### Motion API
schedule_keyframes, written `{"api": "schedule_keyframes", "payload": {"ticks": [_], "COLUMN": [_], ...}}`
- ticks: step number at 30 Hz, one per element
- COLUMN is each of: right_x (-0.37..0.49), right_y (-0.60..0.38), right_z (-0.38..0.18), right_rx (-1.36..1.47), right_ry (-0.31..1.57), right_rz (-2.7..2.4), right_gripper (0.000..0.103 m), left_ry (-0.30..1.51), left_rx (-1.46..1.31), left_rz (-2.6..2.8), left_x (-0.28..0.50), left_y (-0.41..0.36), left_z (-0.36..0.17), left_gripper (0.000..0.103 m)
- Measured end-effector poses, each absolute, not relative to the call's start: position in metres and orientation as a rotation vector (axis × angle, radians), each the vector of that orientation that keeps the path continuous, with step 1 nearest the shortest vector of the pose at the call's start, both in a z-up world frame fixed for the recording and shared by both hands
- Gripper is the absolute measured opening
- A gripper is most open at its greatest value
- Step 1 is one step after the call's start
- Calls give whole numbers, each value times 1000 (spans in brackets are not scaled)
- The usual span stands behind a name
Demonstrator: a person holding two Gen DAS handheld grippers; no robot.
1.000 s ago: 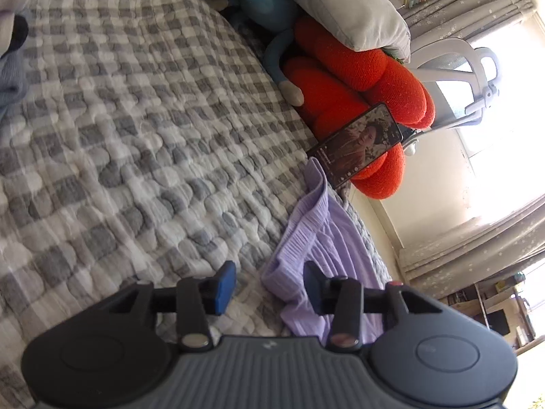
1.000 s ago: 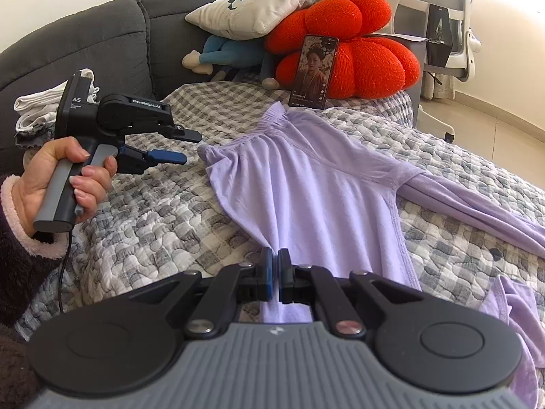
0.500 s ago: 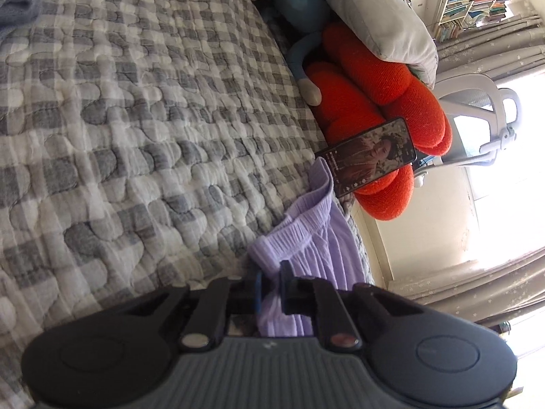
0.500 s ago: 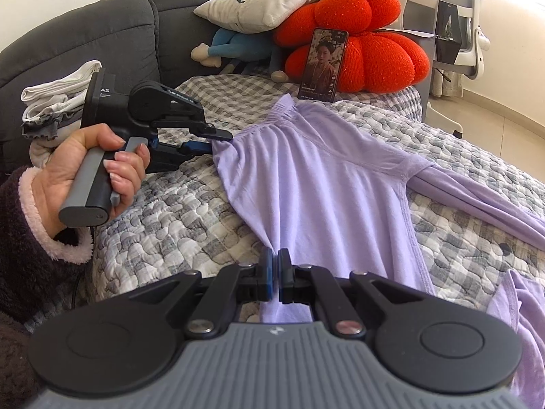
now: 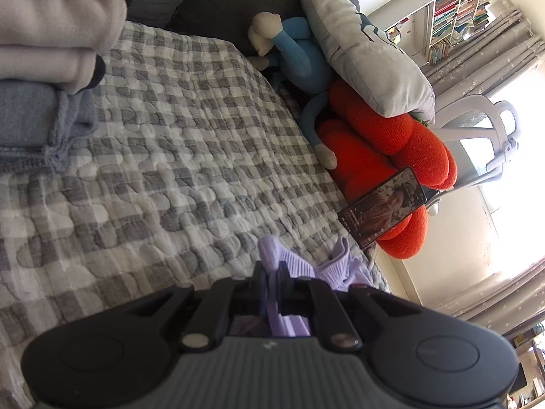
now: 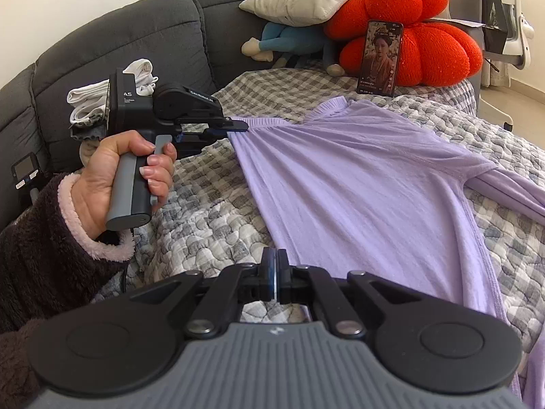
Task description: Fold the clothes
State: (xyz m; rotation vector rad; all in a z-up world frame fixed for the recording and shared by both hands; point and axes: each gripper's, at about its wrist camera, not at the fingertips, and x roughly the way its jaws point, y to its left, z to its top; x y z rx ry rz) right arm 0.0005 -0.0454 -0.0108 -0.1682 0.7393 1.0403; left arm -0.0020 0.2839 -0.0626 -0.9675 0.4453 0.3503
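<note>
One purple shirt, two cushions, one phone

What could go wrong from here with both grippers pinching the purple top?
1. The left gripper holds only a thin bit of the purple top's ribbed edge; it could slip on a pull.
2. The far sleeve trails off to the side and may drag or bunch when folded.
3. The phone leans upright on the red cushion beside the collar; tugged fabric could topple it.
</note>
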Motion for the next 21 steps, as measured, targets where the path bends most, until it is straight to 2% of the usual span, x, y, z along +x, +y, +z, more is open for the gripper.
{"api": "schedule_keyframes", "payload": {"ticks": [2, 4, 5, 6, 7, 9, 12, 14, 15, 16, 18, 21], "right_x": [1, 1, 2, 2, 2, 0, -2, -1, 0, 2, 7, 15], "right_y": [-44, -44, -44, -44, -44, -43, -41, -42, -43, -43, -45, -47], "right_z": [-12, -14, -16, -17, -18, -21, -25, -28, -29, -29, -29, -27], "right_rx": [-187, -208, -220, -229, -237, -263, -293, -295, -297, -299, -286, -222], "right_ry": [742, 744, 746, 749, 751, 746, 745, 738, 735, 735, 749, 794], "right_rz": [1033, 1012, 1003, 1001, 1001, 1004, 999, 987, 976, 960, 942, 949], "right_gripper": [3, 15, 17, 23, 33, 42, 42, 36, 29, 16, 2, 1], "left_ry": [462, 480, 484, 486, 488, 491, 494, 494, 494, 492, 489, 477], "left_rx": [-968, -966, -962, -958, -955, -955, -956, -953, -950, -941, -921, -915], "left_rz": [346, 334, 332, 331, 331, 330, 333, 336, 338, 338, 337, 331], "left_x": [-3, -1, -1, 0, 1, 2, 3, 3, 3, 4, 5, 4], "left_y": [286, 286, 286, 285, 285, 284, 284, 284, 284, 285, 285, 289], "left_z": [-66, -69, -70, -70, -70, -70, -71, -71, -71, -70, -68, -62], "left_gripper": [6, 6, 6, 6, 6, 6, 6, 6, 6, 6, 6, 6]}}
